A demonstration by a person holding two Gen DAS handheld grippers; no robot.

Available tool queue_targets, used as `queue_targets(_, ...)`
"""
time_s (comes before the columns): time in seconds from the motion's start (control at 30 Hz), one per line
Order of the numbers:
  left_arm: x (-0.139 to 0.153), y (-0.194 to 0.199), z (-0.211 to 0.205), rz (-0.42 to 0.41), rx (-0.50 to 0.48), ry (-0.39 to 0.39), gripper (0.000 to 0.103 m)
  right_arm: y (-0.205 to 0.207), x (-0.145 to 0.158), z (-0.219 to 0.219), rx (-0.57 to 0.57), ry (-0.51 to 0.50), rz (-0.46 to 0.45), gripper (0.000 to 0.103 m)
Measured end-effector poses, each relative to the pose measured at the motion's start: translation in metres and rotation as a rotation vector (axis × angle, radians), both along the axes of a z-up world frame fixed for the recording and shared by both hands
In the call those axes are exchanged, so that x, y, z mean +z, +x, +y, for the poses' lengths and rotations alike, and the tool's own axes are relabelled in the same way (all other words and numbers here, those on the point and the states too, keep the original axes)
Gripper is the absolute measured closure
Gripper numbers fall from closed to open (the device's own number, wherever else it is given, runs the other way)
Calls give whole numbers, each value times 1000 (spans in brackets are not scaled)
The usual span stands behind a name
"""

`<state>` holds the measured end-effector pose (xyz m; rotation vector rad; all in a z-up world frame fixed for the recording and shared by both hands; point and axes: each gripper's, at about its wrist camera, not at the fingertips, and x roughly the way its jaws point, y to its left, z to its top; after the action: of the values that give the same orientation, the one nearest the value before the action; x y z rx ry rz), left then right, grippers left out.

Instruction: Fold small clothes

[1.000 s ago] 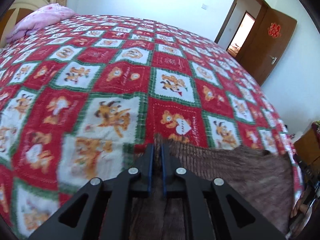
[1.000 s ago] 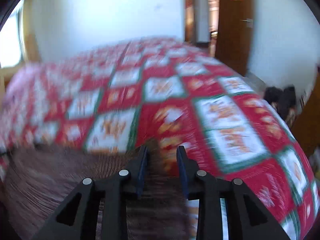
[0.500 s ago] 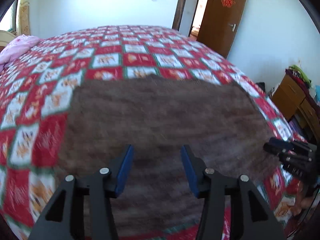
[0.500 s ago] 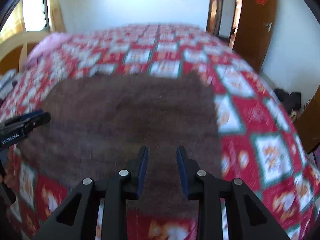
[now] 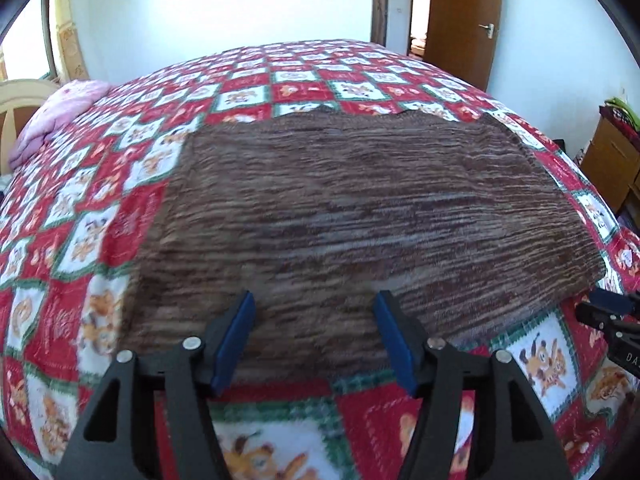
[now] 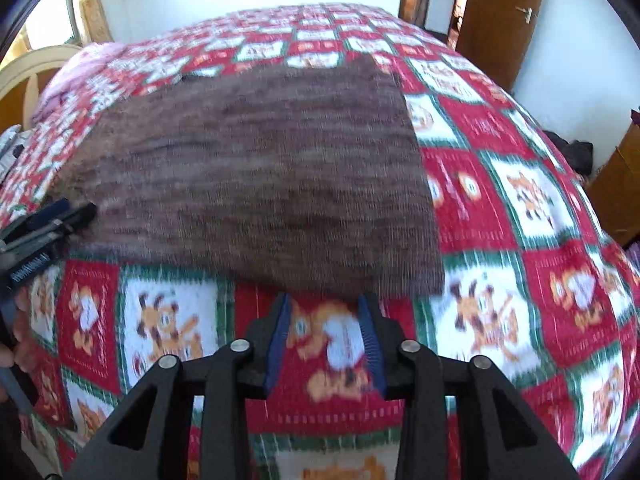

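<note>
A brown striped knitted garment (image 5: pixel 360 216) lies spread flat on the bed. My left gripper (image 5: pixel 314 304) hovers over its near edge, jaws opening wide, nothing between the blue pads. In the right wrist view the same garment (image 6: pixel 260 184) lies just beyond my right gripper (image 6: pixel 323 304), whose jaws are opening over the bedspread with nothing pressed between them. The right gripper's tip (image 5: pixel 608 312) shows at the left view's right edge. At the left edge of the right view the left gripper (image 6: pixel 52 220) touches the garment's corner.
A red, white and green bear-patterned bedspread (image 5: pixel 280 80) covers the bed. A pink pillow (image 5: pixel 60 108) lies at the far left by a headboard. A brown door (image 5: pixel 466 12) stands open at the back right; a wooden cabinet (image 5: pixel 612 168) flanks the bed.
Both grippers let go of the garment, which now lies spread flat. They drew back toward the near edge, and their jaws stand wider than before.
</note>
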<state>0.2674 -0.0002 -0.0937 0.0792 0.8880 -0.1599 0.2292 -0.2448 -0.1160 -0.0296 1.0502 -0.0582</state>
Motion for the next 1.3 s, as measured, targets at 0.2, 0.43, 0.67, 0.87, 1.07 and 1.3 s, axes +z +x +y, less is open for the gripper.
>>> queue_targets(0.2, 13, -9, 28, -66, 171, 96, 21, -7, 32, 36, 25, 55, -169, 65)
queue_targets(0.43, 10, -21, 81, -38, 296, -72, 6, 34, 19, 106, 141, 114, -181, 72)
queue_targets(0.67, 3, -24, 108, -33, 382, -300, 11, 46, -7, 121, 150, 124, -118, 72)
queue_targets(0.87, -13, -43, 92, 2, 430, -568, 18, 46, -10, 116, 146, 164, -122, 72)
queue_targets(1.07, -14, -28, 88, -42, 491, -584, 16, 45, -10, 111, 142, 194, -123, 72)
queue_targets(1.3, -19, 2, 105, -62, 526, -638, 31, 43, -10, 112, 142, 191, -127, 72)
